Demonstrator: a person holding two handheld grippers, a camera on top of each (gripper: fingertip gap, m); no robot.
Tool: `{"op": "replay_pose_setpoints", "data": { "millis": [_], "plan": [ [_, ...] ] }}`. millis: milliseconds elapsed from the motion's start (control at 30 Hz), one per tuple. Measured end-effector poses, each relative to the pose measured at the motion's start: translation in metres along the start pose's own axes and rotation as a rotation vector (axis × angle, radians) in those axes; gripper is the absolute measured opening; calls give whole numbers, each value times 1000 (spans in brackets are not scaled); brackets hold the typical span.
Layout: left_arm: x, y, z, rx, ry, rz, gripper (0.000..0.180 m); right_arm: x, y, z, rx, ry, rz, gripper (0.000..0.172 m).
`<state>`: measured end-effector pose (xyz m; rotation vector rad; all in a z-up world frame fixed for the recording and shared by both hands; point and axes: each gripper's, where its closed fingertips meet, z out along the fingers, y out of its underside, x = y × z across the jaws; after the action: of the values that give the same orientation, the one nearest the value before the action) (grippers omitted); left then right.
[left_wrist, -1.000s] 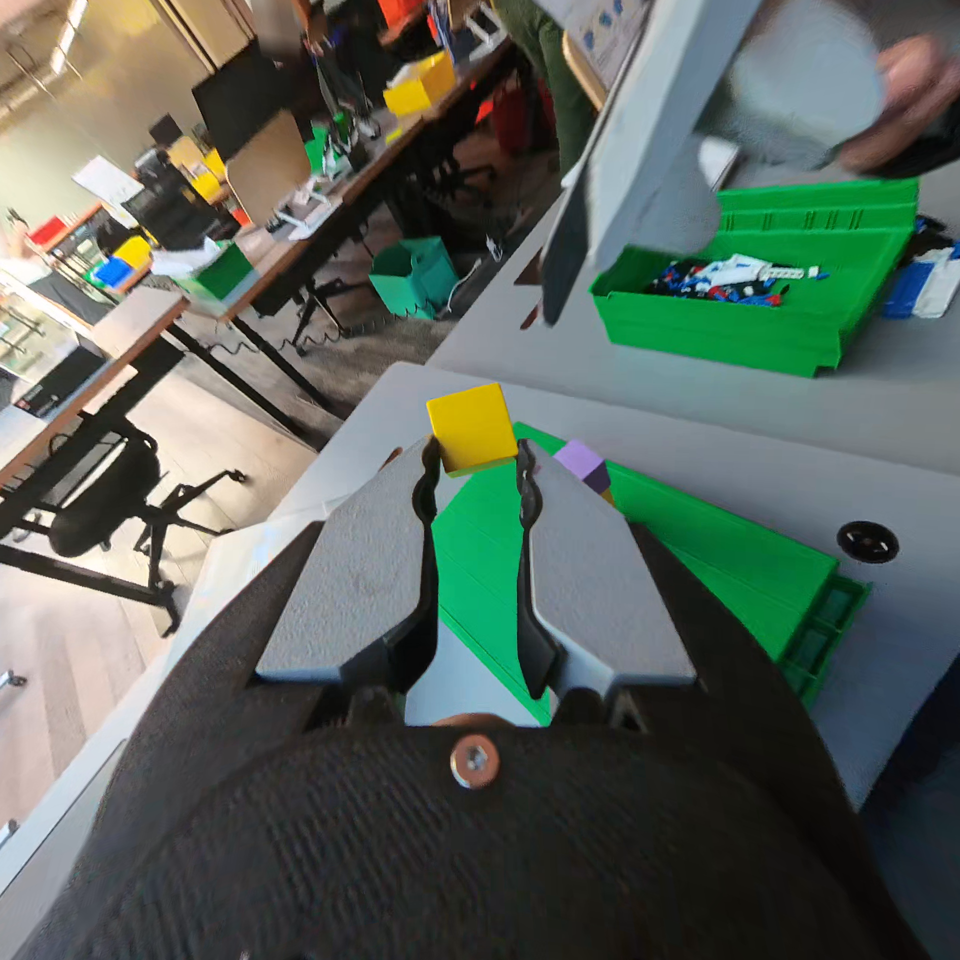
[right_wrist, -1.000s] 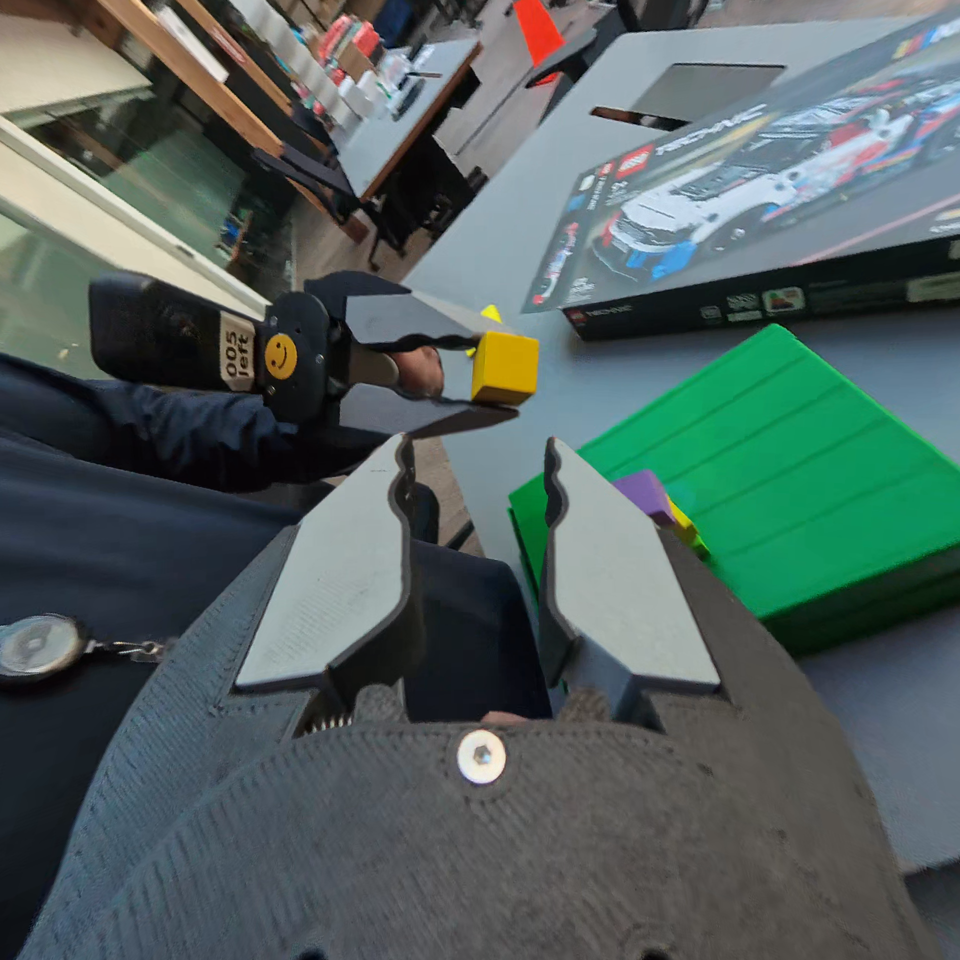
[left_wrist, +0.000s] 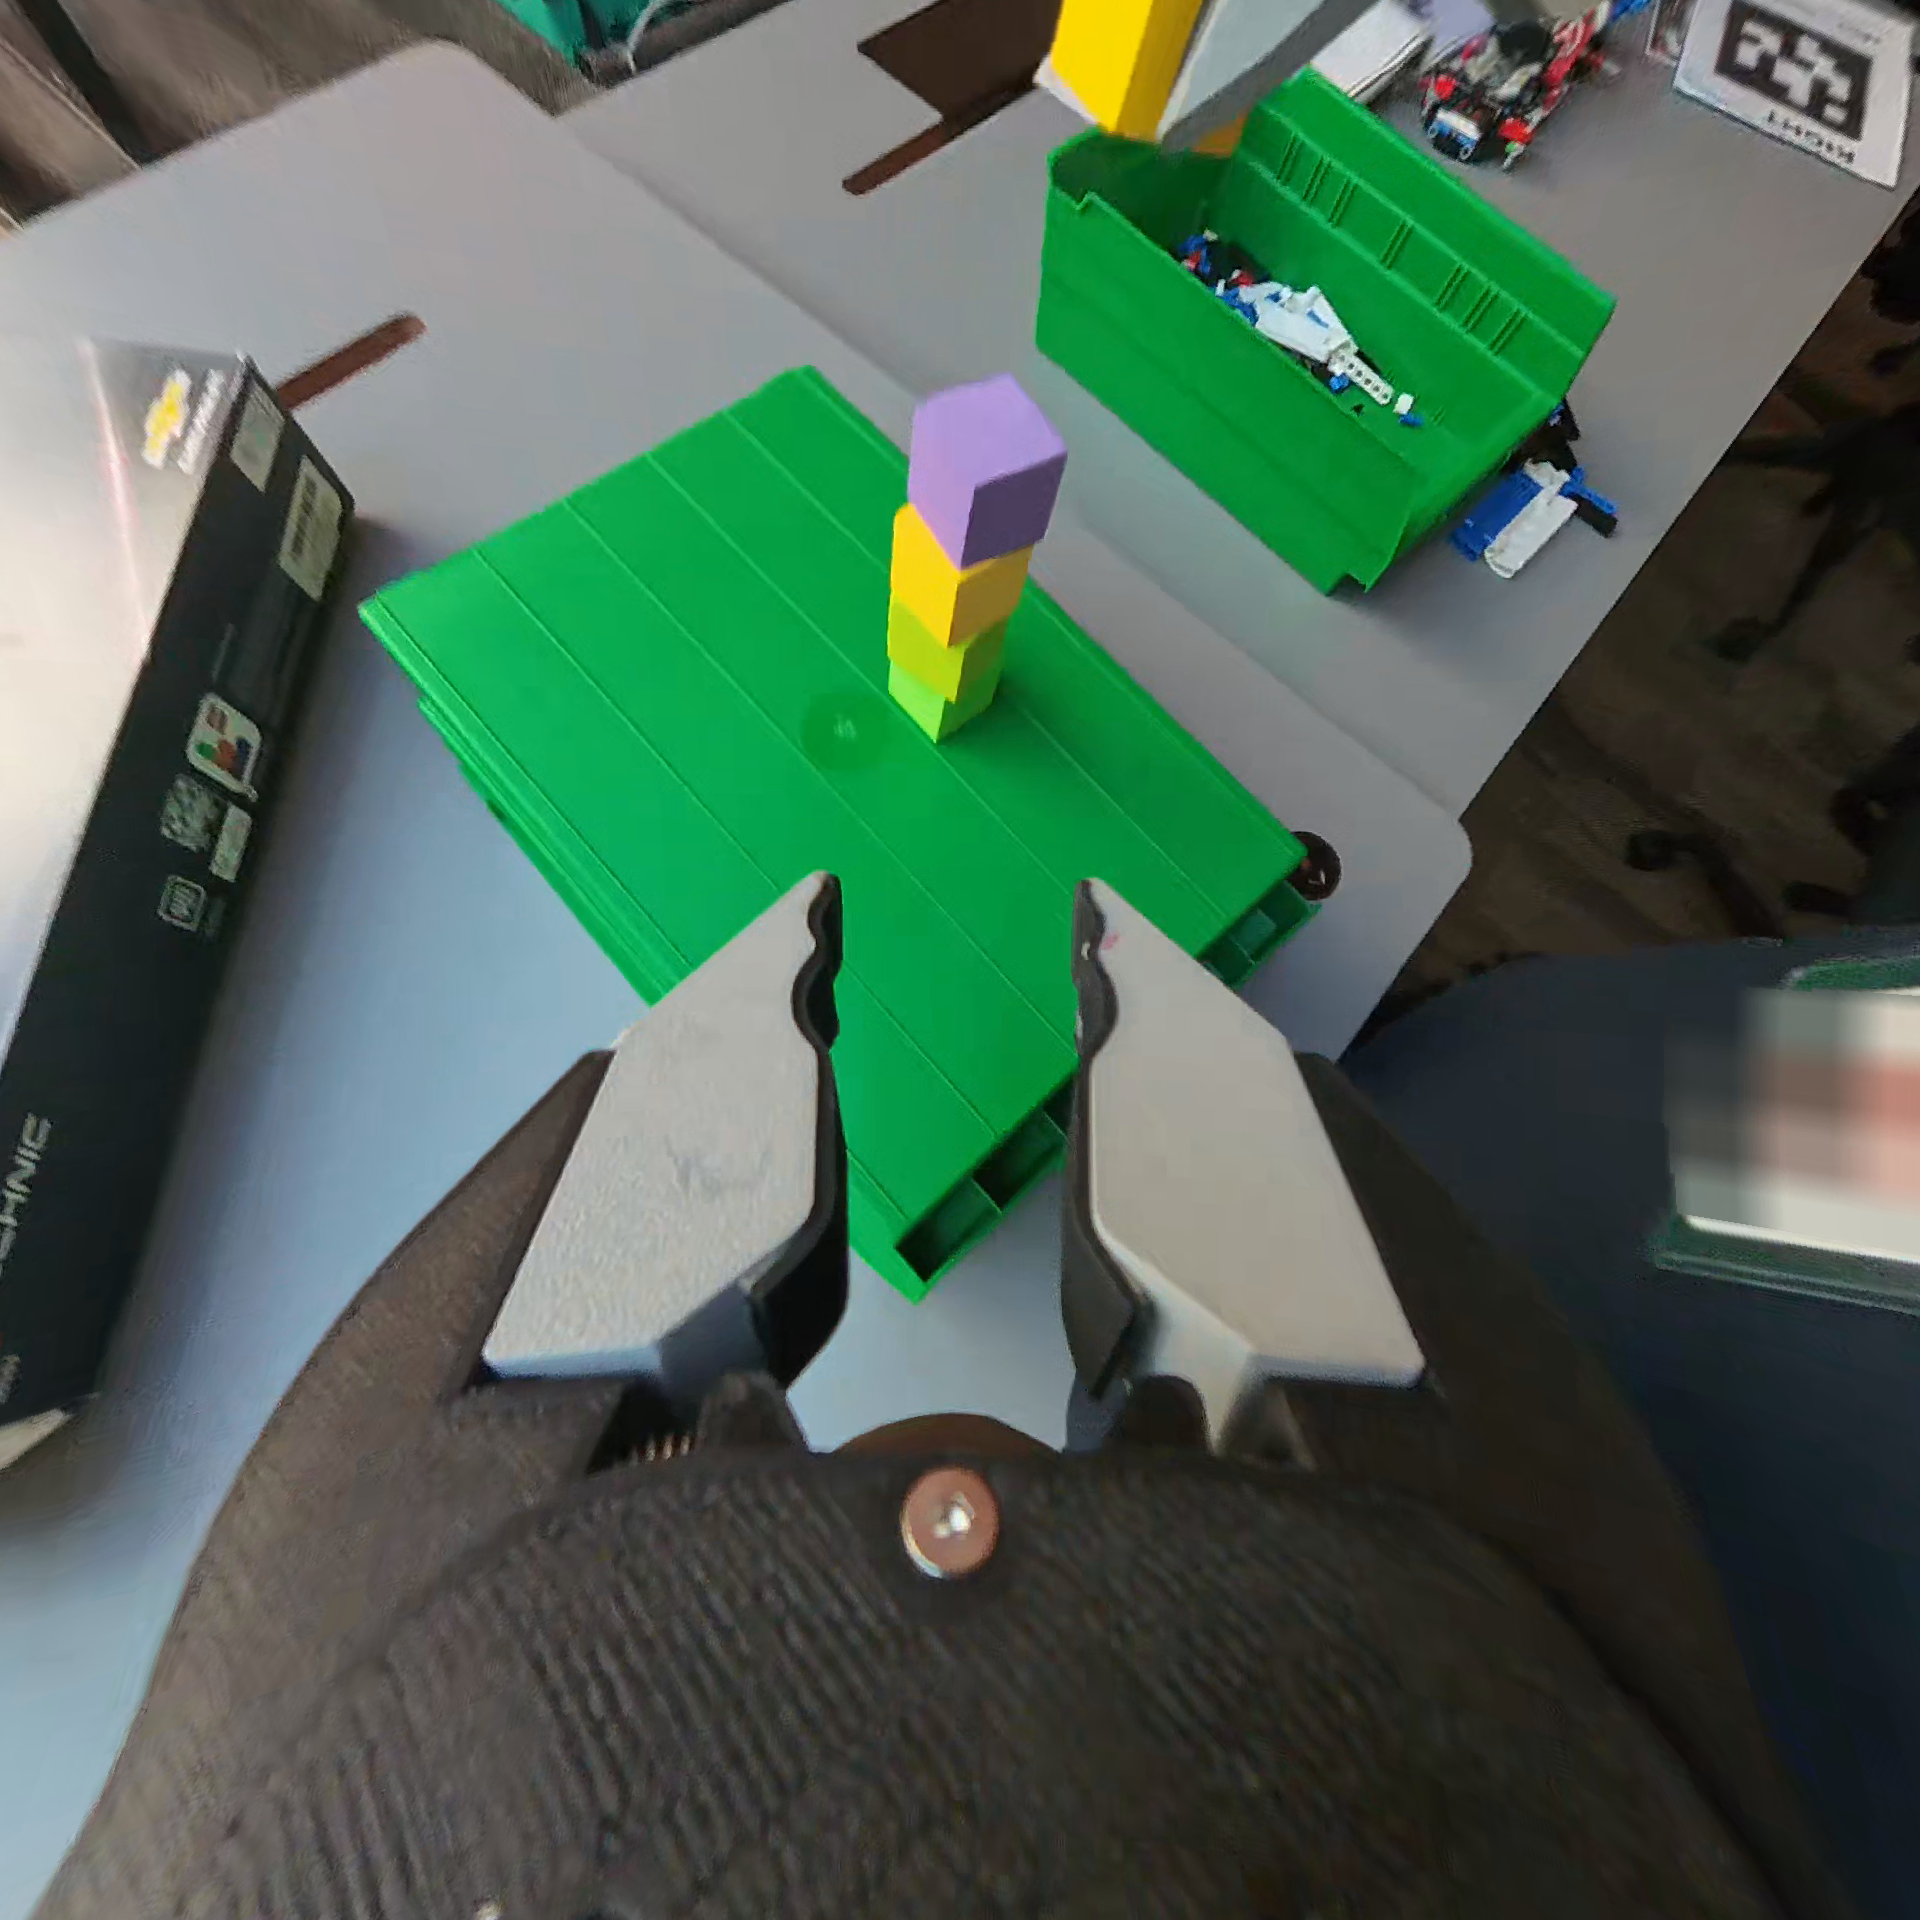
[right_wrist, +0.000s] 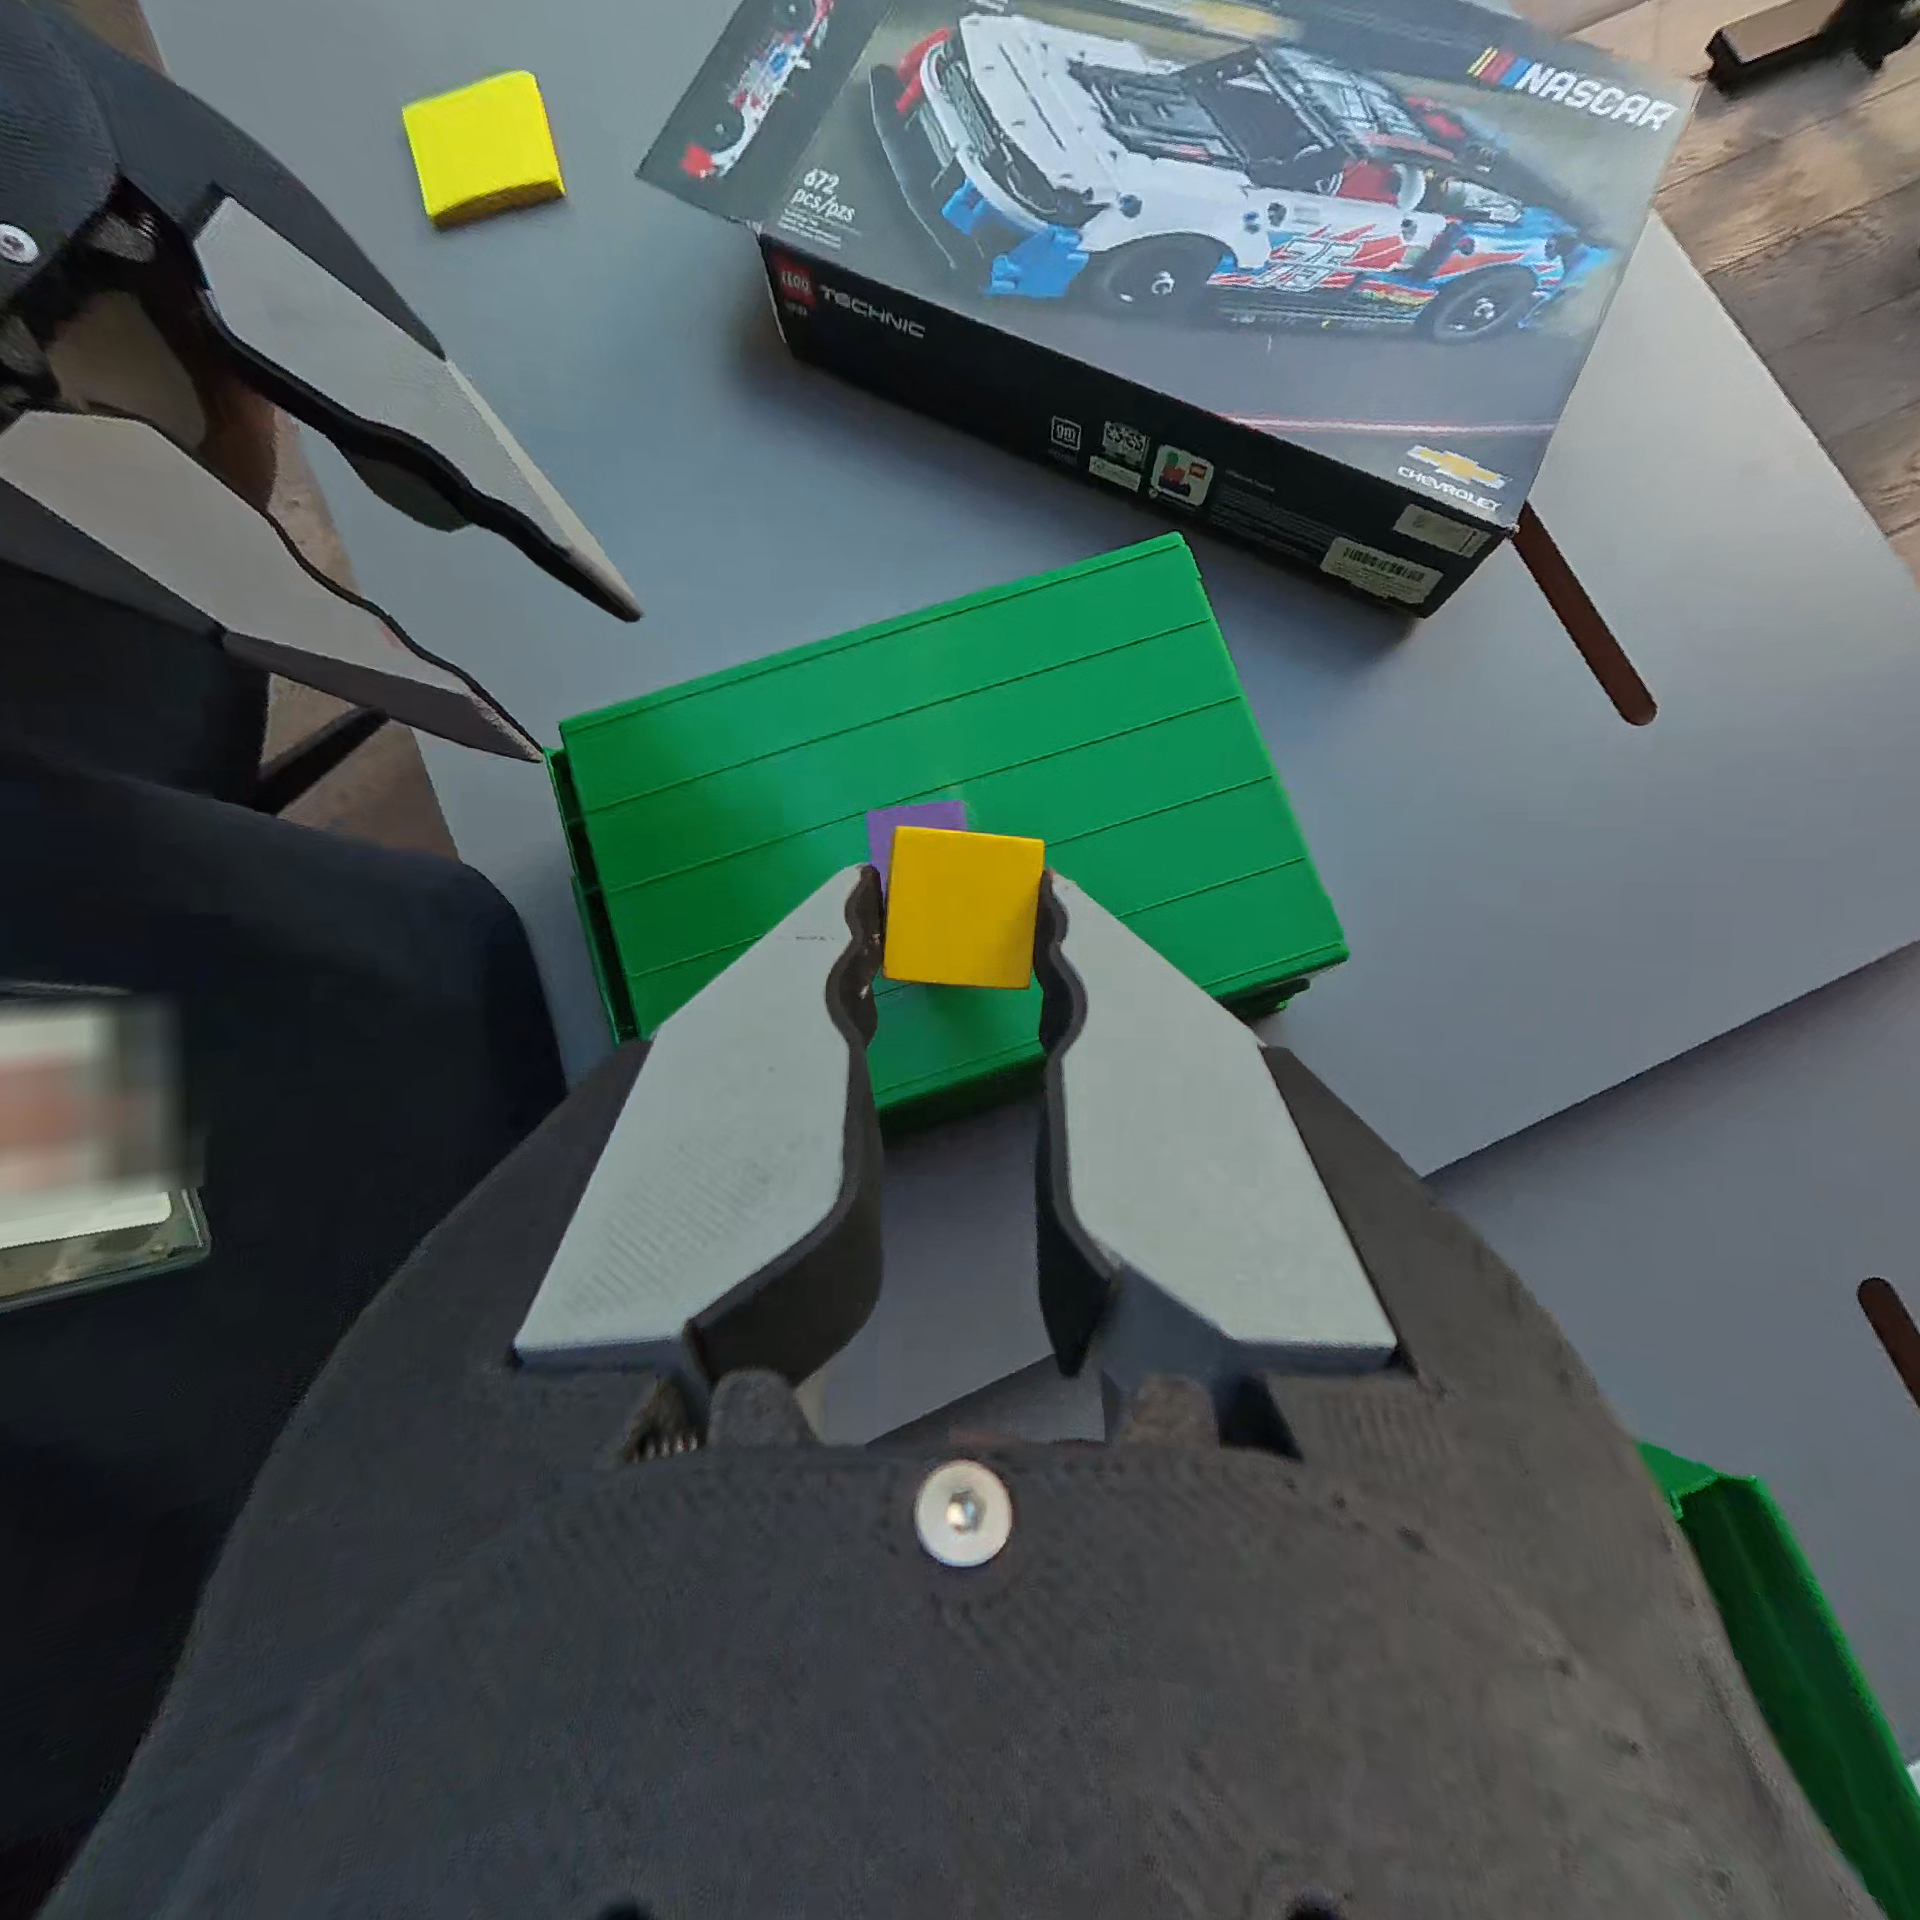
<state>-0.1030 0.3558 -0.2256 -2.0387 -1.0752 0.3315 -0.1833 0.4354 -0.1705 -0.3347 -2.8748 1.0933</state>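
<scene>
My right gripper (right_wrist: 961, 930) is shut on a yellow cube (right_wrist: 961, 920), both pads pressed on its sides. It holds the cube above a stack of cubes topped by a purple cube (right_wrist: 914, 831) on the upturned green bin (right_wrist: 1091, 727). In the left wrist view the stack (left_wrist: 961, 582) stands purple over yellow over two yellow-green cubes on the green bin (left_wrist: 727, 644), and the held yellow cube (left_wrist: 1127, 57) shows at the top edge. My left gripper (left_wrist: 951, 940) is open and empty over the bin's near end. It also shows in the right wrist view (right_wrist: 582, 675) at the left.
A black toy-car box (right_wrist: 1195, 260) lies behind the green bin. A flat yellow block (right_wrist: 483, 145) lies on the grey table (right_wrist: 1558, 831). An open green bin (left_wrist: 1320, 343) with small toy parts stands at the far right. A person's dark sleeve (right_wrist: 208, 1039) is at the left. The gap from one gripper's tips to the other's is roughly 12 cm.
The yellow cube passed from my left gripper to my right. The left jaws opened and drew back; the right jaws closed on the cube and carried it over the stack.
</scene>
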Motion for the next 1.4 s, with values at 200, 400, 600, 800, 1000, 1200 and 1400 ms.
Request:
{"op": "replay_pose_setpoints", "data": {
  "millis": [200,400,600,800,1000,1200,1400],
  "plan": [
    [7,28,10,-69,88,-201,42,-6,-2,19,-48,-28,-87,27],
    [8,32,10,-70,94,-224,40,-8,3,43,-114,-52,-108,27],
    [5,36,8,-65,86,-235,39,-6,13,53,-167,-38,-123,27],
    [5,39,10,-75,94,-241,39,-5,12,54,-150,-39,-99,32],
    [4,39,11,-80,100,-236,39,-6,7,40,-84,-57,-46,36],
    [2,38,12,-82,104,-238,39,-18,1,23,78,-141,70,39],
    [0,39,13,-83,102,-240,38,6,25,16,187,-12,212,13]
  ]
}}
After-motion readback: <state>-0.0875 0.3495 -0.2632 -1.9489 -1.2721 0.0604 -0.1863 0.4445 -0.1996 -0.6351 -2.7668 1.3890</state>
